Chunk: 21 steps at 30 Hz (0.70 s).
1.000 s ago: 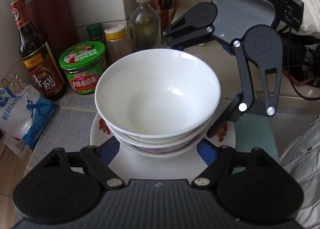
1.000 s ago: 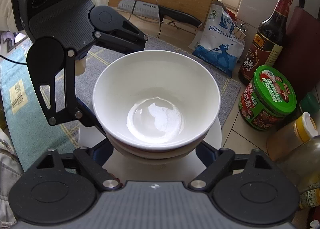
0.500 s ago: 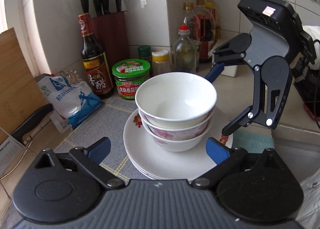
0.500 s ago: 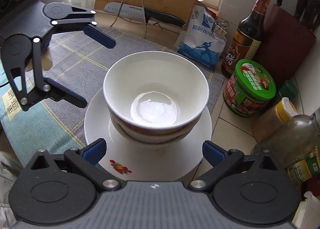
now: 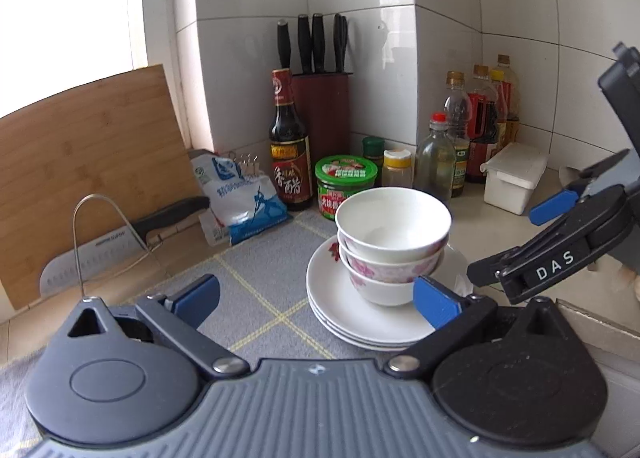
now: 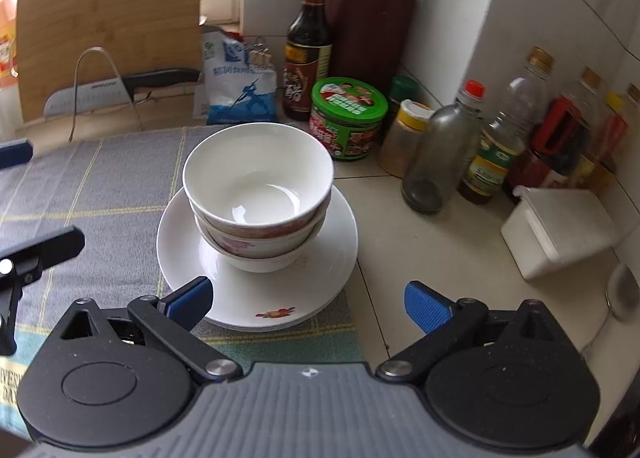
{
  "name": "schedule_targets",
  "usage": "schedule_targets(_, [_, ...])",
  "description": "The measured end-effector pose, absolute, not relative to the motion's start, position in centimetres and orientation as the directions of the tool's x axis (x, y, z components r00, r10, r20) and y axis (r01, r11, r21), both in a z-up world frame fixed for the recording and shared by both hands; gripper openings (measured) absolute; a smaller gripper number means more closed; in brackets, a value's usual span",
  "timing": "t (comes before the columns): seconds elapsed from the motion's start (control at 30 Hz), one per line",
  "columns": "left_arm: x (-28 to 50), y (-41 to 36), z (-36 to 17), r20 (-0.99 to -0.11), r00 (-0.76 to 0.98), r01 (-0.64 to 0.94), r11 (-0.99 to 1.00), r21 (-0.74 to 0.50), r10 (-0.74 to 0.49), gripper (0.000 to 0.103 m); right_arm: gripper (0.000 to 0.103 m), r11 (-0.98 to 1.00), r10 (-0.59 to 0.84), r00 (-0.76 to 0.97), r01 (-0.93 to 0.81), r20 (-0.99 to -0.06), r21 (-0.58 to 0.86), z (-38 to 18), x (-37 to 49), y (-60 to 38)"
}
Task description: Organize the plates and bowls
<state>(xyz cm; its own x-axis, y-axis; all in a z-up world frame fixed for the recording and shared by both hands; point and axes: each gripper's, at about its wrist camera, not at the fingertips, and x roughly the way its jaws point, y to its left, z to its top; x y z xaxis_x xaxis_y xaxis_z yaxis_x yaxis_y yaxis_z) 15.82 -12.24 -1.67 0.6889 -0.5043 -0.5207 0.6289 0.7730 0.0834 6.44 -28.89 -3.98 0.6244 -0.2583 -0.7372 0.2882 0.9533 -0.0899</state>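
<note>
Left wrist view: the left gripper (image 5: 316,298) stands wide with nothing between its blue pads, clear of the crockery. Ahead on the grey checked mat (image 5: 256,282) sits the stack of plates (image 5: 348,310), and nested on it the stack of bowls (image 5: 392,246), a plain white one on top and two with pink flowers below. Bowls inside bowls on the plates make one compact pile, which looks like the tidy end state the task wants. The right gripper (image 5: 556,234) shows at the right edge, apart from the pile, one blue pad visible. Farther off, against the tiled wall, stand a dark sauce bottle (image 5: 291,145), a knife block (image 5: 322,105), a green-lidded jar (image 5: 346,185) and a salt bag (image 5: 244,193); a cutting board (image 5: 88,161) leans far left with a cleaver (image 5: 116,246) on a wire rack

Right wrist view: the right gripper (image 6: 308,302) is also spread wide and empty, its pads on the near side of the plates (image 6: 256,298) without touching. The bowls (image 6: 258,193) sit centred on the plates, leaning slightly, so the top one might slide if knocked. A white lidded box (image 6: 556,230) rests on the surface at right, and oil bottles line the far right wall. Part of the left gripper (image 6: 24,250) shows at the left edge
</note>
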Motion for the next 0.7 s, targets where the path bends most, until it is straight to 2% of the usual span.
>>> schedule_targets(0.2, [14.2, -10.9, -0.6, -0.581, 0.702, 0.562, 0.821, 0.099, -0.411, 0.102, 0.103, 0.907, -0.348, 0.636, 0.415, -0.689, -0.074, -2.5, 3.1, -25.4])
schedule_targets(0.7, [13.1, -9.5, 1.5, -0.592, 0.706, 0.522, 0.851, 0.063, -0.389, 0.102, 0.103, 0.882, -0.409, 0.674, 0.464, -0.615, -0.079, 0.3, 0.6, -22.6])
